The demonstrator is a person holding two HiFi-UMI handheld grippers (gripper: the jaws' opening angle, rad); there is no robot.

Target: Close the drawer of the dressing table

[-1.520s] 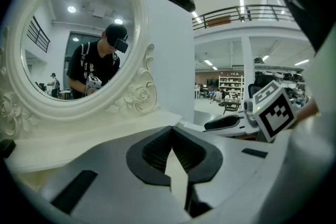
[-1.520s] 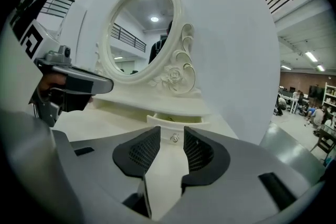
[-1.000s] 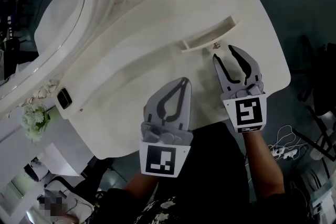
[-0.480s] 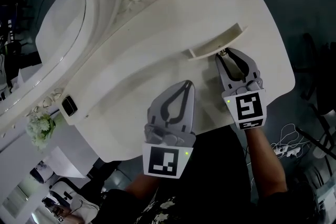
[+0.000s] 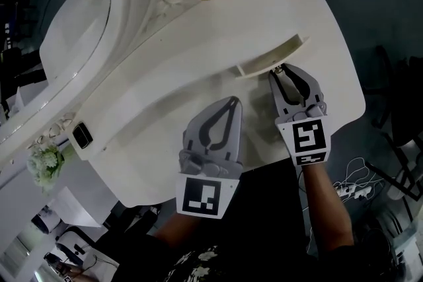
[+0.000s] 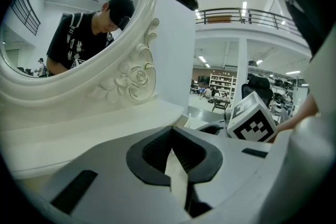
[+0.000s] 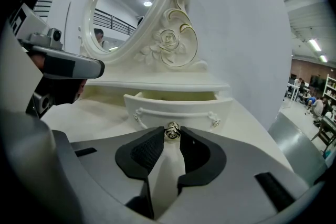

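the right gripper (image 7: 172, 136) has its jaws drawn in narrow on the small rose-shaped knob (image 7: 172, 131), one dark pad pressing on each side of it; a second ago these jaws stood wide, with the knob just ahead of the tips and untouched. the knob sits at the middle of the front of the drawer (image 7: 178, 105), which stands pulled part way out from under the top of the dressing table (image 5: 165, 96), about as far out as it was before. only a thin strip of the drawer's pale inside shows over its front edge, and what lies in it cannot be told. from the head view the right gripper (image 5: 281, 69) reaches the drawer (image 5: 271, 57) from the near side. the left gripper (image 6: 171, 129) has its jaw tips together with nothing between them, and it (image 5: 232, 102) hangs over the bare table top beside the right one, much where it was a second ago. counted: one drawer, one knob, two grippers, each with one marker cube (image 5: 200, 196). behind stands one oval mirror (image 7: 126, 5) in a carved frame with a rose (image 7: 169, 39). a small dark box (image 5: 81, 135) sits at the table's left edge, pale flowers (image 5: 43, 162) below it.
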